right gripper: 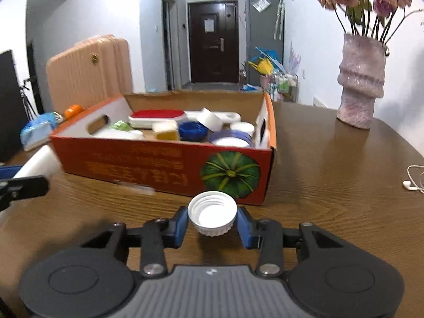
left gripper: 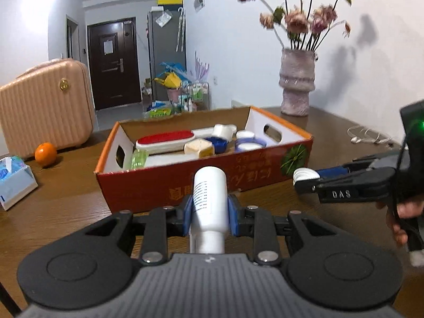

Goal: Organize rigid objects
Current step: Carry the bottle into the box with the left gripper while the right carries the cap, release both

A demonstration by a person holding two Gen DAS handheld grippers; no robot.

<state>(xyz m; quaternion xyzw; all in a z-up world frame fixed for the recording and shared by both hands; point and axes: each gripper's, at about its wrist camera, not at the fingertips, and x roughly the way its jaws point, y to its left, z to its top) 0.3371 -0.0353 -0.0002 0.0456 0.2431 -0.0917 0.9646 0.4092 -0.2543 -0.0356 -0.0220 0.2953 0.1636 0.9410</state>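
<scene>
Holding a white bottle (left gripper: 209,201) tight between its blue pads (left gripper: 186,213), the left gripper (left gripper: 209,213) is closed on it, just near the red box (left gripper: 159,182). The bottle's neck points back at the camera. The right gripper (right gripper: 212,218) has a white cap (right gripper: 212,212) between its pads (right gripper: 245,228), its open side facing up; I cannot tell if the pads press on it. The box sits on the brown table (right gripper: 331,185), full of small tubs and lids. A vase (right gripper: 361,82) stands far right. An orange (left gripper: 45,154) lies far left.
</scene>
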